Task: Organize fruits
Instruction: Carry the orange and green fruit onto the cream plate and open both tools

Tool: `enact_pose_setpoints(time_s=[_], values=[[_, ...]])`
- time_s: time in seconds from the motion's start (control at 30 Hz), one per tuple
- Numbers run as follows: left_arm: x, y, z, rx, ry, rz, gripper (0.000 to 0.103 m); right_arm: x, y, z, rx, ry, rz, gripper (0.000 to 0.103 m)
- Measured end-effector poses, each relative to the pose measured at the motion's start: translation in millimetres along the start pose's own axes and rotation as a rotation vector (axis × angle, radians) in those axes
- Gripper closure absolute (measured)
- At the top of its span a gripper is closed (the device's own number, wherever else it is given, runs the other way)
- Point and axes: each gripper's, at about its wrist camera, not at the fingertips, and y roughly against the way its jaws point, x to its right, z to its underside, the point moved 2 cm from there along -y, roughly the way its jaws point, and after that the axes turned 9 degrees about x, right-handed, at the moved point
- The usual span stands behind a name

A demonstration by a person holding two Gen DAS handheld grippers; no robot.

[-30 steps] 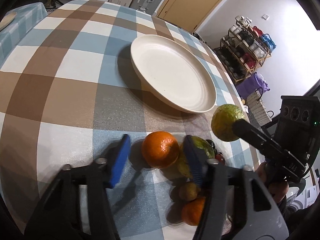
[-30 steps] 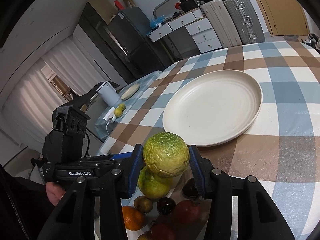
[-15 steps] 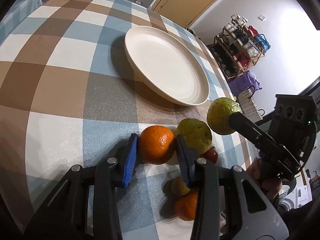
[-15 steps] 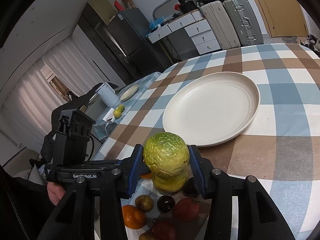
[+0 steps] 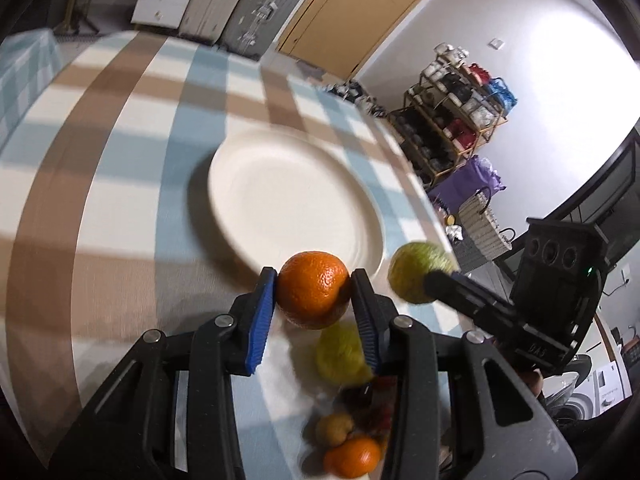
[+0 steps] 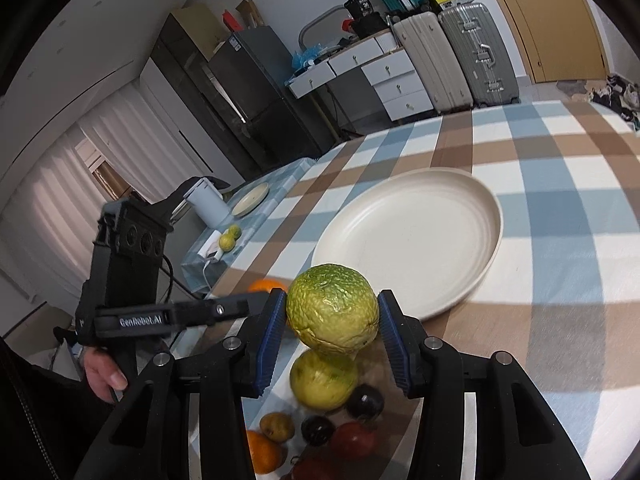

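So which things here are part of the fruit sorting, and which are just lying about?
Part of the job:
- orange in the left gripper
- green citrus in the right gripper
- white plate, nothing on it
- fruit pile on the table

Lying about:
- suitcases
- drawer unit
- kettle
- shelf rack

we note: orange (image 5: pixel 313 288) bright orange; wrinkled fruit (image 6: pixel 333 314) yellow-green; plate (image 6: pixel 416 240) cream; tablecloth (image 6: pixel 560 184) checked blue, brown, white; gripper pads (image 5: pixel 262 320) blue.
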Motion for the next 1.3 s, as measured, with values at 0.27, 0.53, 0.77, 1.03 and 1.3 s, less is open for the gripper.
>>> enact_pose_setpoints(time_s=[0.27, 0.53, 0.77, 1.03, 1.3], values=[[20, -31, -66, 0.030, -0.059, 0.020, 0.068, 10, -10, -40, 0.031, 0.069, 0.032, 0.056], [14, -82, -103, 0.018, -0.121, -0.025, 0.068, 33, -40, -86, 0.025, 0.145, 0.084, 0.056], [-12, -130, -100, -0.060, -0.082, -0.038, 0.068, 60, -86, -92, -0.049, 0.141, 0.101, 0.056], [-27, -155, -90, -0.094, -0.095, -0.049, 0.068, 76, -119, -79, -0.101, 0.148, 0.122, 0.056], [-30, -162, -93, -0.091, -0.111, -0.060, 0.068, 81, -132, -78, -0.106, 0.140, 0.133, 0.055]])
